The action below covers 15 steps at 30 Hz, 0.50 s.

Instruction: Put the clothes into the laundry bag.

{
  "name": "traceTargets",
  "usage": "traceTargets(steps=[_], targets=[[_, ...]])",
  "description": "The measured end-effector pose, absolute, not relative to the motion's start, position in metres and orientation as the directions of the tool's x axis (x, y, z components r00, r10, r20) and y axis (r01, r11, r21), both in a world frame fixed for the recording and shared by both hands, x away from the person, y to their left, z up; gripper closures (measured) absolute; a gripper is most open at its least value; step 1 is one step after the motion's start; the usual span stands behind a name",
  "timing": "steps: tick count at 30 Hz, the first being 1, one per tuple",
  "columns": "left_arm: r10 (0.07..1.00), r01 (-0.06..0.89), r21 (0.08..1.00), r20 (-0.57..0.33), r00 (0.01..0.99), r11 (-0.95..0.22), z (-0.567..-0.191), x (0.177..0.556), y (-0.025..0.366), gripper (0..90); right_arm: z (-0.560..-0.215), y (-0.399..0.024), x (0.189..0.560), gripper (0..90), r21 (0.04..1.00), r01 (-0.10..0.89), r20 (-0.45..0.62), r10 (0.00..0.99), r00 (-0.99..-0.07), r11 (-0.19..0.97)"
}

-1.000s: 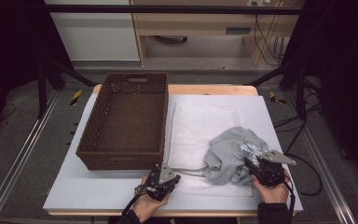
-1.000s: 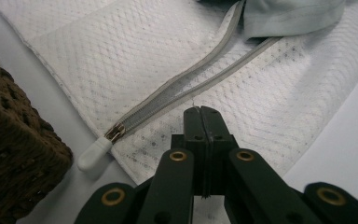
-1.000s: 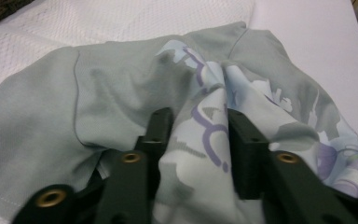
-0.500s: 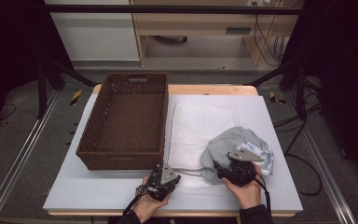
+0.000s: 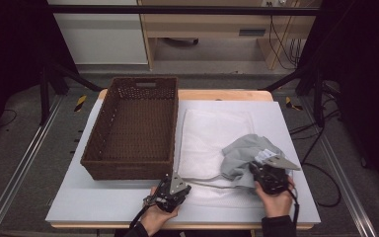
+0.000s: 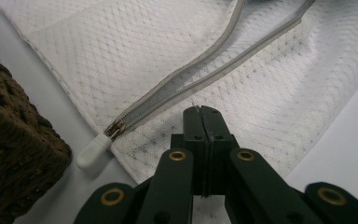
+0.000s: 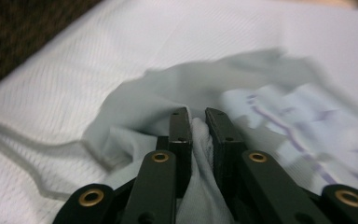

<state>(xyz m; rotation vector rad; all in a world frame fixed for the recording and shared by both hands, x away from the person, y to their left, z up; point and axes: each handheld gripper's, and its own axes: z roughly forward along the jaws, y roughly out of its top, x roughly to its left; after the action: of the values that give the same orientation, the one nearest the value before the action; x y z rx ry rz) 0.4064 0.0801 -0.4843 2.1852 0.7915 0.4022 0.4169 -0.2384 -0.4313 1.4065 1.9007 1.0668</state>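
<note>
So far the right gripper (image 7: 195,122), jaws just closed, pinches the grey garment (image 5: 249,153) lying atop the open mesh laundry bag (image 5: 212,131) on the bench, while the left gripper (image 6: 203,112) is clamped on the bag's edge; stuffing it inside remains.

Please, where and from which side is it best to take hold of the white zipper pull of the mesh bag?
Probably grip the white zipper pull across its flat tab, coming from the bare table side near the basket. It lies flat and sticks out past the corner of the mesh bag, so a claw can likely close on it there without catching mesh. The left claw is nearest.
</note>
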Motion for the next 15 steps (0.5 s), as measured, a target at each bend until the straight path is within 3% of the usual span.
traceTargets(steps=[4,7,10,12,15], targets=[[0.655,0.416,0.75,0.031,0.755,-0.515,-0.484,0.406,0.08,89.3,-0.423,-0.265,0.41,80.5,0.853,0.512,0.029,0.97,-0.243,0.103],[0.657,0.422,0.749,0.024,0.753,-0.511,-0.484,0.407,0.081,89.1,-0.451,-0.261,0.425,79.5,0.775,0.598,-0.049,0.963,-0.265,0.204],[0.659,0.423,0.75,0.024,0.751,-0.509,-0.483,0.407,0.081,89.1,-0.459,-0.256,0.428,78.3,0.764,0.593,-0.104,0.955,-0.277,0.256],[0.661,0.424,0.751,0.022,0.75,-0.506,-0.484,0.407,0.081,89.4,-0.455,-0.255,0.427,73.0,0.765,0.589,-0.105,0.952,-0.287,0.261],[0.661,0.418,0.754,0.028,0.75,-0.506,-0.483,0.406,0.081,89.6,-0.439,-0.255,0.417,58.1,0.806,0.545,-0.053,0.946,-0.319,0.229]])
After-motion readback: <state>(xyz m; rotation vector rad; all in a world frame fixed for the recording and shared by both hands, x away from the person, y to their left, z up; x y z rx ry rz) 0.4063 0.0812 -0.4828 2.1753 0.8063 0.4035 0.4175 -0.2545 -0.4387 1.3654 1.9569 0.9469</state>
